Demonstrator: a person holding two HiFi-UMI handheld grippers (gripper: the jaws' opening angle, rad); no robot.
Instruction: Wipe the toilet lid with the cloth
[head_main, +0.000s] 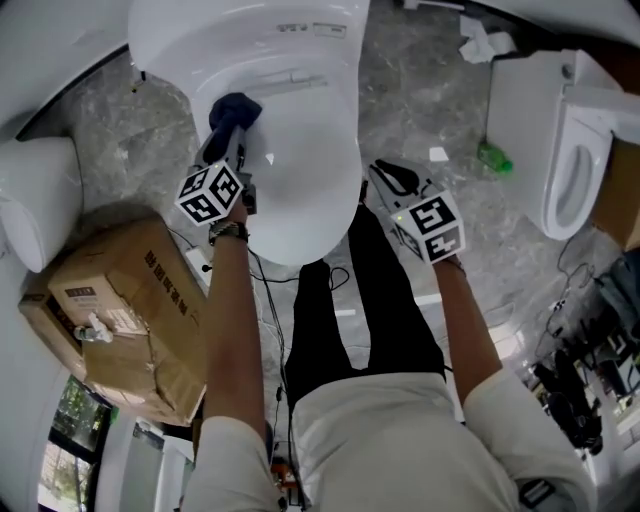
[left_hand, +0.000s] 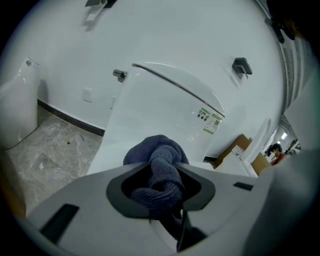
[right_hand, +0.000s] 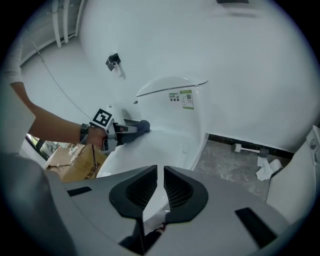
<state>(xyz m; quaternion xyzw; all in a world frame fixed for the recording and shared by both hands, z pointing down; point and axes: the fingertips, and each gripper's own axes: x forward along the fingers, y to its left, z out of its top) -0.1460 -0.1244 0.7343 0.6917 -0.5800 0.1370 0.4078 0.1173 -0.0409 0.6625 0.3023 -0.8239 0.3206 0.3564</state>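
We begin wiping: the left gripper clamps the blue cloth at the toilet lid; the right gripper is narrow and empty; next we sweep.

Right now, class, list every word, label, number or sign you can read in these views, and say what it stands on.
Cardboard box: dark print on its top, too blurred to read.
Sticker on the toilet tank: green and white, print too small to read.
No text in these views can be read.

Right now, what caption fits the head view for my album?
Left tongs hold a blue cloth on the white toilet lid while the right tongs hover empty beside it.
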